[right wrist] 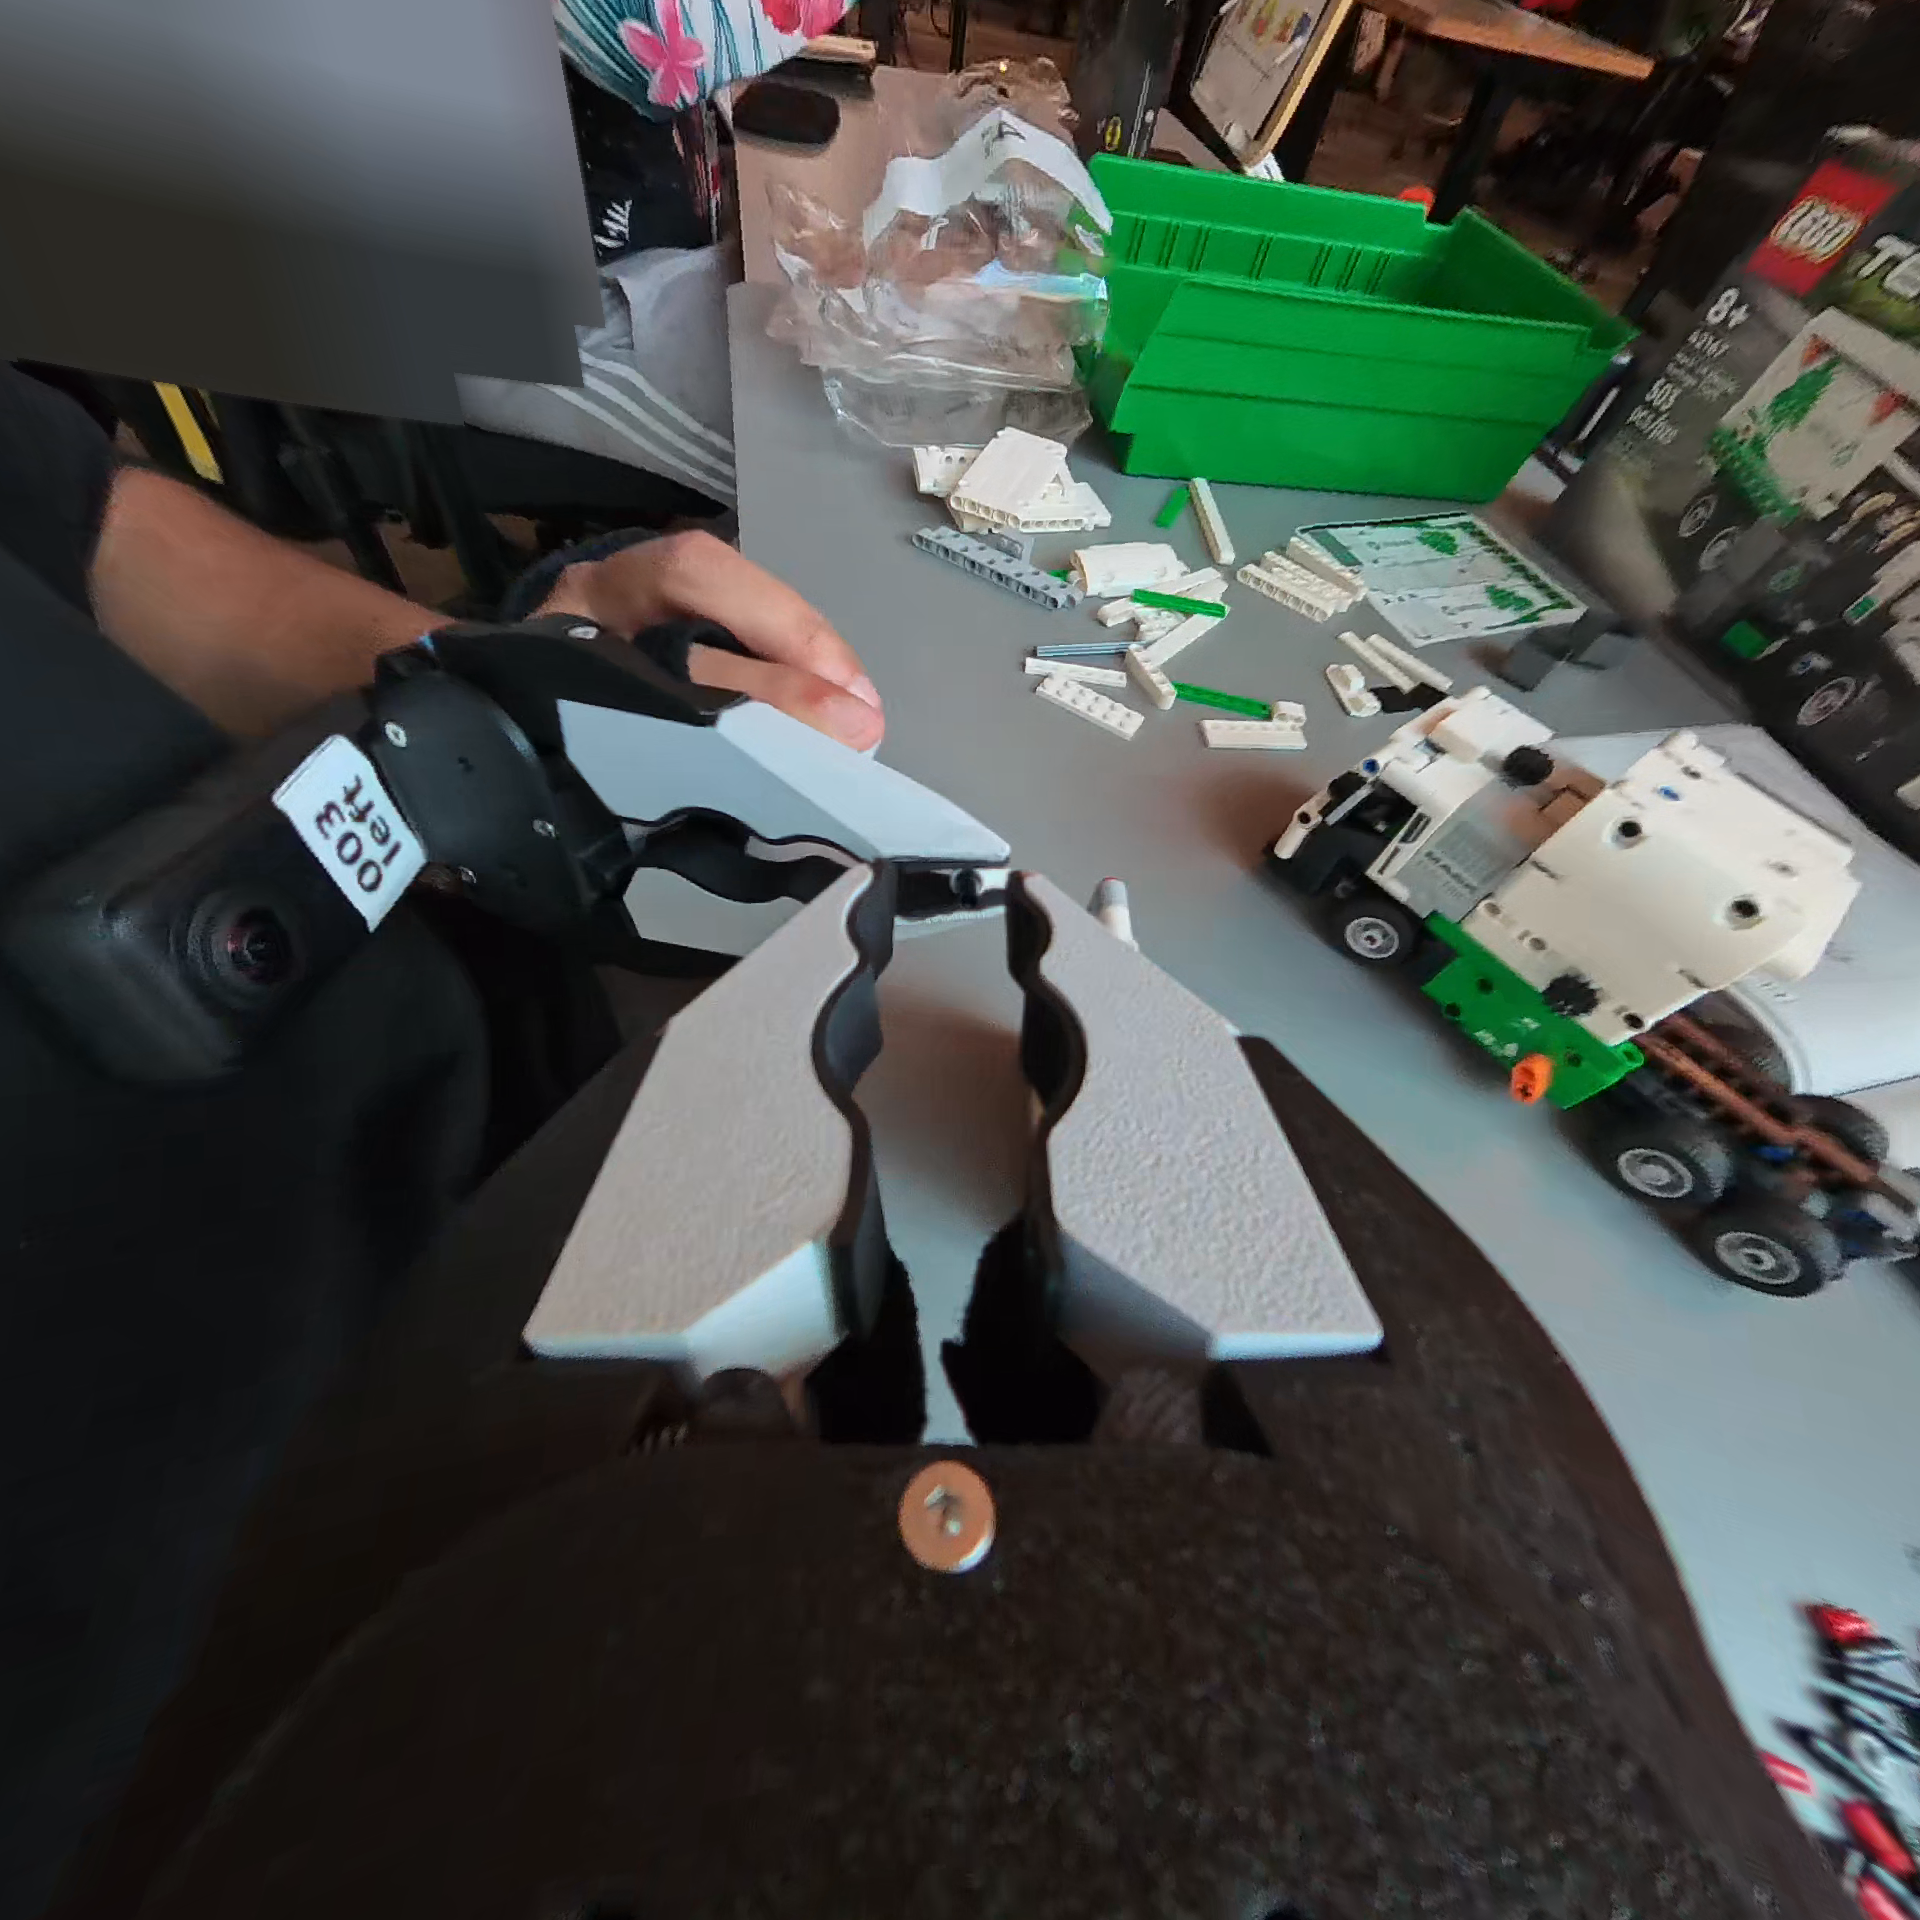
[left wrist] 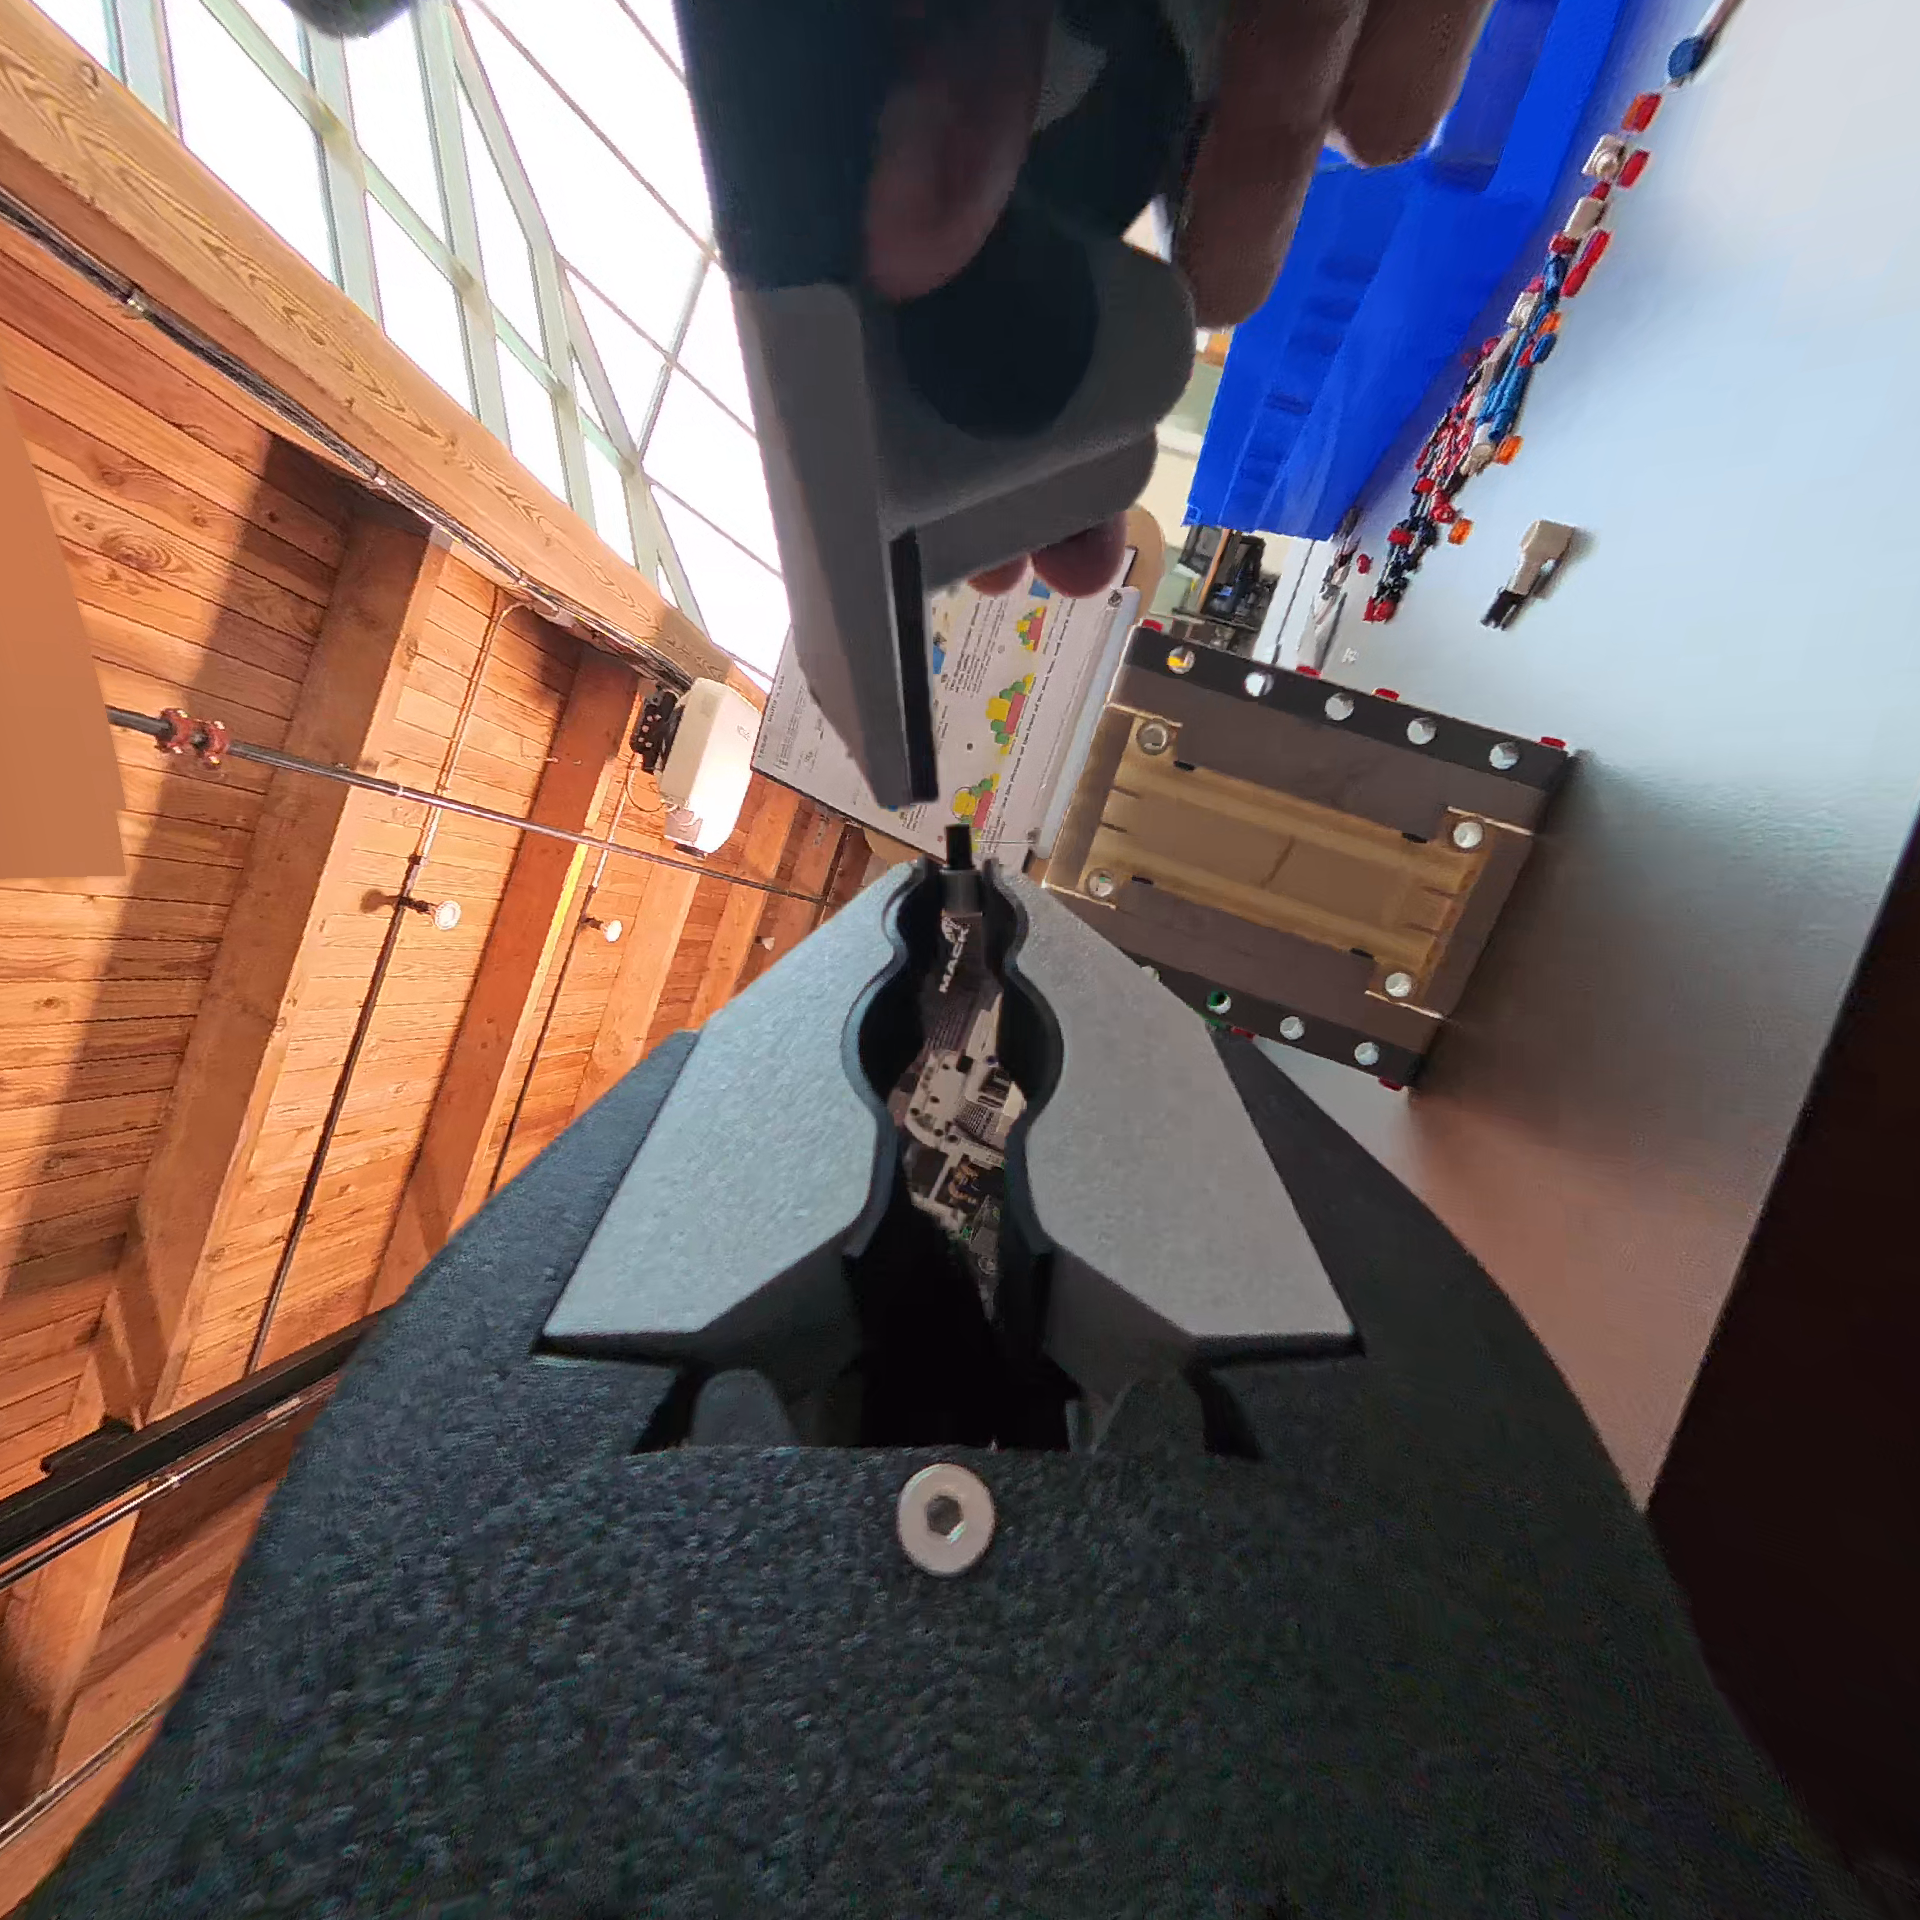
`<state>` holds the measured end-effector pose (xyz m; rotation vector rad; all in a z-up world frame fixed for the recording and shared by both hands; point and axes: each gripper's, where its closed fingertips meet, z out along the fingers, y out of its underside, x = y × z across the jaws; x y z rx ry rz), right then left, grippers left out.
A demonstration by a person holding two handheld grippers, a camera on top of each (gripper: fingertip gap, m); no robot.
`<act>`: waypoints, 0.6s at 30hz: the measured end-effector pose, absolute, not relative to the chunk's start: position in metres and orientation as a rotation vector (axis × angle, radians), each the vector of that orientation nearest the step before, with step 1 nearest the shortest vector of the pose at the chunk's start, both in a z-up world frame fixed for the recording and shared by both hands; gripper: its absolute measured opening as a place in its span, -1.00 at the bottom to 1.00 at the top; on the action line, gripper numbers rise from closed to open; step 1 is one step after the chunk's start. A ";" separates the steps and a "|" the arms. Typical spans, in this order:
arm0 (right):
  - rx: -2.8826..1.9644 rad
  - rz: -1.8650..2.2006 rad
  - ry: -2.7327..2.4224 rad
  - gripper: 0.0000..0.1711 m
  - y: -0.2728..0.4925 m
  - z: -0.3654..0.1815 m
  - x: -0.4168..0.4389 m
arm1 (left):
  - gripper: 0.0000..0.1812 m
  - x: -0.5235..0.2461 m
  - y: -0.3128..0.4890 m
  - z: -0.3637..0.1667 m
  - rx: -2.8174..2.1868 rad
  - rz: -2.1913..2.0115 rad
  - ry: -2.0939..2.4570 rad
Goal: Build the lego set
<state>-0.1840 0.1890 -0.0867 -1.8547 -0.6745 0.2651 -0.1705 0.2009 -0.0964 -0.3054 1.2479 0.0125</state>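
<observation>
My left gripper (left wrist: 958, 878) is turned on its side and shut on a small black pin (left wrist: 958, 850) that sticks out past its tips. In the right wrist view the left gripper (right wrist: 961, 883) reaches in from the left, with a hand behind it. It holds the pin (right wrist: 966, 885) between the tips of my right gripper (right wrist: 951, 888), which is open with a finger on each side of the pin. The right gripper's fingers (left wrist: 904, 717) hang just above the pin in the left wrist view. A white and green lego truck (right wrist: 1558, 914) stands on the grey table (right wrist: 1143, 831) at the right.
Loose white, grey and green pieces (right wrist: 1143, 613) lie beyond the grippers, with a green bin (right wrist: 1340, 364), a plastic bag (right wrist: 935, 270), a sticker sheet (right wrist: 1444, 571) and the set's box (right wrist: 1787, 436). A blue bin (left wrist: 1382, 281) and small red and blue pieces (left wrist: 1496, 384) show in the left wrist view.
</observation>
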 end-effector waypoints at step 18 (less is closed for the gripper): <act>-1.662 0.099 -0.719 -0.96 0.192 -0.091 -0.178 | -0.84 -0.176 0.195 -0.102 -1.031 -0.943 1.419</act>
